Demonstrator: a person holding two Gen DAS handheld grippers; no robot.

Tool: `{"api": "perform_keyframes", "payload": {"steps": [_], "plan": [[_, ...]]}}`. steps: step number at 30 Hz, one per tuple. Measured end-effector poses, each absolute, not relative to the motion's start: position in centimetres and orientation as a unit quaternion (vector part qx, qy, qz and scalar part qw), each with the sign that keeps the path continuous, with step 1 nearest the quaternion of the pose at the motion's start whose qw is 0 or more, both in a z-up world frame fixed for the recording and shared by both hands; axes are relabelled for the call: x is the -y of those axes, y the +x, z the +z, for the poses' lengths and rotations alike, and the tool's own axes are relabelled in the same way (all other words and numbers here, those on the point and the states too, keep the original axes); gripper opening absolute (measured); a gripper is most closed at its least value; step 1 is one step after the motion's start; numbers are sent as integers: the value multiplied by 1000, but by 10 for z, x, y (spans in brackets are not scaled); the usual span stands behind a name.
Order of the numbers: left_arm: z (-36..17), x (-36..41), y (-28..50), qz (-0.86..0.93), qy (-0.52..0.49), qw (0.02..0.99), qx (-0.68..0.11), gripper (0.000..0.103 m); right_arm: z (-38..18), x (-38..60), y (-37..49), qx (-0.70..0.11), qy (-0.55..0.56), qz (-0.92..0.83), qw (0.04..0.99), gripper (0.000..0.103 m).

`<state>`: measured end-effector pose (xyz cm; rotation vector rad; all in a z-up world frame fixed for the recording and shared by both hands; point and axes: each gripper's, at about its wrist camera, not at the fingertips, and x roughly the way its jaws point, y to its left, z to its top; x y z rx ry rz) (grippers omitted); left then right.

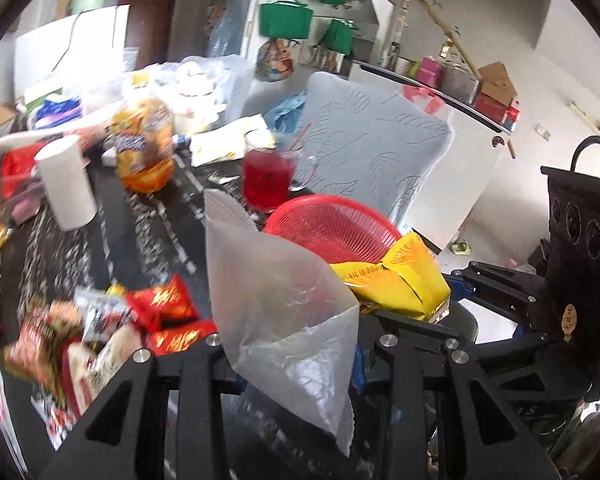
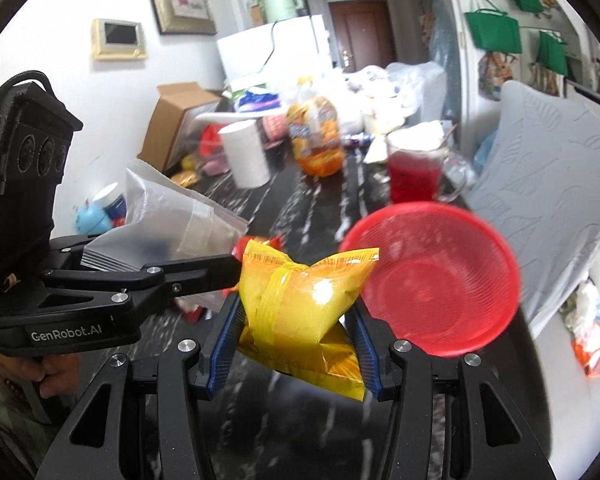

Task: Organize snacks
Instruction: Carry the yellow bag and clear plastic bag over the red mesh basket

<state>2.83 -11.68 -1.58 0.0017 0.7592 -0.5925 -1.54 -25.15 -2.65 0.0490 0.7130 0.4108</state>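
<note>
My left gripper (image 1: 296, 344) is shut on a translucent plastic bag (image 1: 276, 292) that stands up between its fingers, off the table. Seen from the right wrist, the left gripper (image 2: 220, 256) and its bag (image 2: 168, 224) sit at the left, with the bag's mouth toward the yellow packet. My right gripper (image 2: 296, 312) is shut on a yellow snack packet (image 2: 296, 280), its blue pads (image 2: 228, 328) pressing both sides. From the left wrist, that packet (image 1: 396, 280) and the right gripper (image 1: 416, 300) lie just right of the bag. A red mesh basket (image 2: 512, 280) sits behind the packet.
On the dark marbled table (image 1: 148, 240) are a heap of red snack packets (image 1: 160, 308) at the near left, a white paper roll (image 1: 66, 184), an orange bottle (image 1: 144, 152) and a mug of red drink (image 1: 266, 176). A white patterned chair back (image 1: 372, 152) stands at the right.
</note>
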Motion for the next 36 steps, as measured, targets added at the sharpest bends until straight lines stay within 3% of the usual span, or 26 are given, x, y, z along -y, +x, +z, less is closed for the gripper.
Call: {"api": "perform_keyframes", "payload": {"steps": [13, 36], "plan": [[-13, 177, 81, -328, 36, 870, -365, 35, -14, 302, 19, -331, 26, 141, 932, 51], [-59, 219, 142, -282, 94, 869, -396, 36, -63, 341, 82, -394, 35, 75, 916, 51]]}}
